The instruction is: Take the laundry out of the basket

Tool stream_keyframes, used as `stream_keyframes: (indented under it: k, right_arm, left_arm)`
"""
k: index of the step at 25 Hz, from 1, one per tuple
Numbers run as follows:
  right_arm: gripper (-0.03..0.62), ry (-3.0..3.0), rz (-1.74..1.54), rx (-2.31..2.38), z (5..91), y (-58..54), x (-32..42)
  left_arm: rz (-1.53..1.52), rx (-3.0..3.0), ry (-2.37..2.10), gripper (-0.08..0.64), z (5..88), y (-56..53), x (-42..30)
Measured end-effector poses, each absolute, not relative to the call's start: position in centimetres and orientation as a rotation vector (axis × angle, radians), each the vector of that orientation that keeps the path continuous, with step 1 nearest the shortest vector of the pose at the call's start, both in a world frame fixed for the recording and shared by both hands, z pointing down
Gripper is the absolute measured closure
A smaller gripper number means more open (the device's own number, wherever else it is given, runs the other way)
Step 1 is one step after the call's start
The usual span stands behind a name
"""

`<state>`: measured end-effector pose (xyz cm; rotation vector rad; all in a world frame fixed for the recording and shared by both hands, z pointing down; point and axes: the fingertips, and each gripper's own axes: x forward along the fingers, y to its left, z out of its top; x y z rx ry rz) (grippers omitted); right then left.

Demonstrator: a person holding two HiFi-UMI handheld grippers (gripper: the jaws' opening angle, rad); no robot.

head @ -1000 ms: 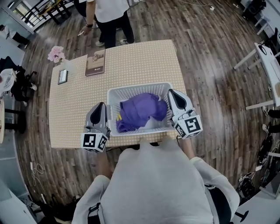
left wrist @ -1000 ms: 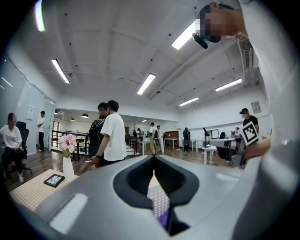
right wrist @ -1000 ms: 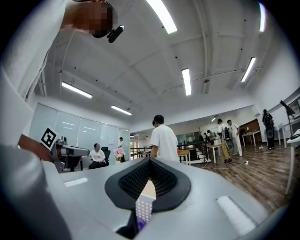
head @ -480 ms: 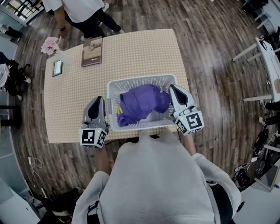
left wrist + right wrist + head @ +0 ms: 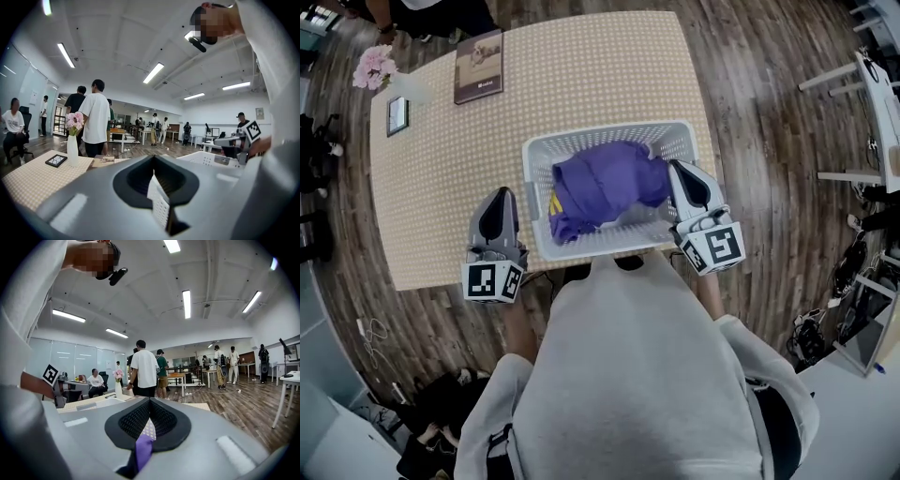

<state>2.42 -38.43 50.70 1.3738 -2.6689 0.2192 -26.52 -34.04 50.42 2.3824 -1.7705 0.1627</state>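
A white laundry basket (image 5: 542, 202) stands at the near edge of the dotted table (image 5: 441, 187). A purple garment (image 5: 605, 180) with a yellow patch fills it. My left gripper (image 5: 498, 204) hovers over the table just left of the basket; its jaws are shut with nothing between them (image 5: 154, 173). My right gripper (image 5: 682, 173) is at the basket's right rim, next to the purple garment. In the right gripper view its jaws (image 5: 149, 420) are shut, and a strip of purple cloth (image 5: 143, 451) is pinched between the pads.
At the table's far left are a brown book (image 5: 478, 52), a small framed picture (image 5: 397, 114) and a vase of pink flowers (image 5: 377, 67). A person stands past that corner (image 5: 441, 11). White desks (image 5: 877, 94) are on the right, on wood floor.
The head view has shifted, so table and basket sit higher in the frame. The standing person has moved off toward the far left. Both grippers keep their places beside the basket.
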Motion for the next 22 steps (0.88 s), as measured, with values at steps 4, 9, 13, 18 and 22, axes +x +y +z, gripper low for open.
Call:
stream_keyframes:
  k: [4,9,13,18,22]
  right_arm:
    - [0.595,-2.628,0.152,1.335,50.9,-38.3,1.8]
    - [0.595,-2.359,-0.292,1.012,53.3,-36.7,0.6]
    - [0.595,-2.040,-0.632,0.625,57.7,-34.4,-0.8]
    - [0.594,-1.930,-0.561,0.385,61.4,-32.7,-1.6]
    - [0.469,-1.887,-0.406,0.288,63.3,-32.3,-2.2]
  left_arm:
    - [0.152,2.384,-1.755,0.551,51.0,-34.2,-26.7]
    - [0.120,2.396,-1.743,0.551,50.8,-34.1,-26.3]
    - [0.091,2.406,-1.727,0.551,50.5,-34.2,-26.2]
    - [0.064,2.397,-1.728,0.551,50.5,-34.0,-26.6]
    - [0.044,2.389,-1.733,0.551,50.4,-33.9,-27.1]
